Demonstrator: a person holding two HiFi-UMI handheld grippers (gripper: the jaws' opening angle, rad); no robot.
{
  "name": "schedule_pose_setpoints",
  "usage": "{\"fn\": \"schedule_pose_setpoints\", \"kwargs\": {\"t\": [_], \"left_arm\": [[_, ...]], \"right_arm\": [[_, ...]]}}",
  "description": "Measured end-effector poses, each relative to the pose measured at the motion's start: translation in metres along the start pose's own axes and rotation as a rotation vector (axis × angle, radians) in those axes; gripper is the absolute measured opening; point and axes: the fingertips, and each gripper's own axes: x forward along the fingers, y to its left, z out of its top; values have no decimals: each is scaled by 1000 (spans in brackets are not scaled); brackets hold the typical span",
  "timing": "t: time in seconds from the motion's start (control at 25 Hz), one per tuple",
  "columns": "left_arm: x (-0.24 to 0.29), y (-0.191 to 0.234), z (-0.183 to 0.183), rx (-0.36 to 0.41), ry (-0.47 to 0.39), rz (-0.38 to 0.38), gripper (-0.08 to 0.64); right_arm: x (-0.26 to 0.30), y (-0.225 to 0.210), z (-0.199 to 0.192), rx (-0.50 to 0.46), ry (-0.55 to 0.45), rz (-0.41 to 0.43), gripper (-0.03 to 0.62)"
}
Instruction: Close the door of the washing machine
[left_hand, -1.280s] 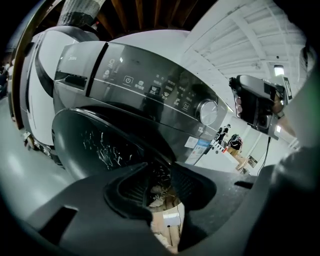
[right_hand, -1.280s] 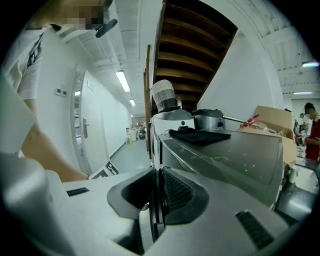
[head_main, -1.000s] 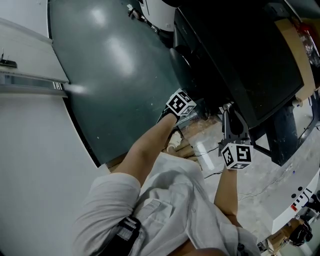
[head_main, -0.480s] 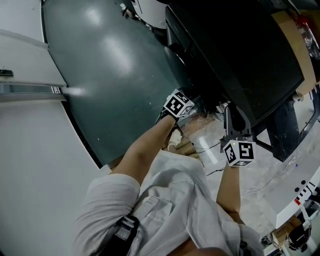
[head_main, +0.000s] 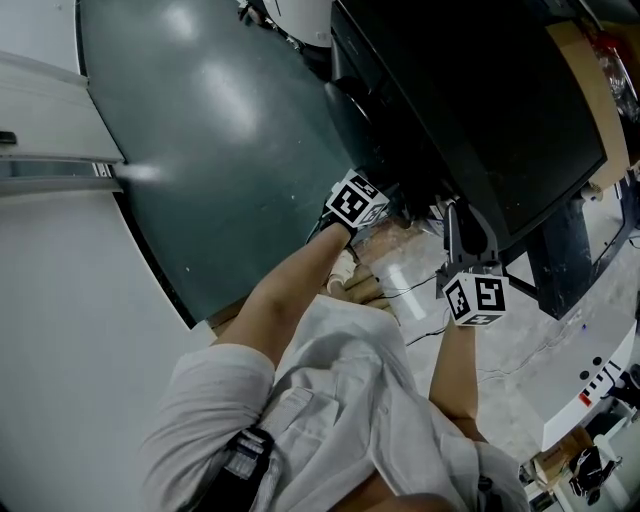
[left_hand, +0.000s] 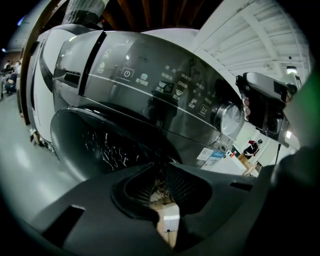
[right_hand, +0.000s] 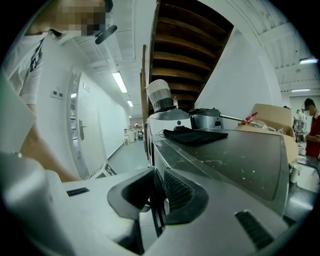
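Door (left_hand: 95, 142) of washing machine (left_hand: 165, 90) open, just ahead of left gripper (left_hand: 161, 191). Its jaws have just been closing, now a slit, nothing between. Right gripper (right_hand: 157, 200) jaws together. Push rim squarely until latched.

Left tool (left_hand: 160, 176): jaws just closing, empty

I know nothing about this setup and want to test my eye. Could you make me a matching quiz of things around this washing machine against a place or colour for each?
Things:
1 knob
2 black cloth
3 cardboard box
4 door

Place or colour:
A lying on the grey top
B just below the control panel
C at the control panel's right end
D brown

Pairs: 1-C, 2-A, 3-D, 4-B
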Motion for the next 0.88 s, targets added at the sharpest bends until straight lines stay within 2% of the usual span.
{"fn": "schedule_pose_setpoints", "kwargs": {"t": [0.24, 0.6, 0.72, 0.88], "left_arm": [[6, 0, 4, -23, 22, 34, 67], [4, 0, 2, -59, -12, 7, 64], [-6, 3, 4, -79, -46, 8, 61], [-42, 10, 18, -49, -119, 39, 61]], "right_arm": [[0, 5, -4, 12, 5, -13, 78], [-5, 14, -6, -2, 18, -12, 78], [-7, 20, -7, -3, 19, -11, 78], [-11, 29, -7, -4, 19, -9, 78]]}}
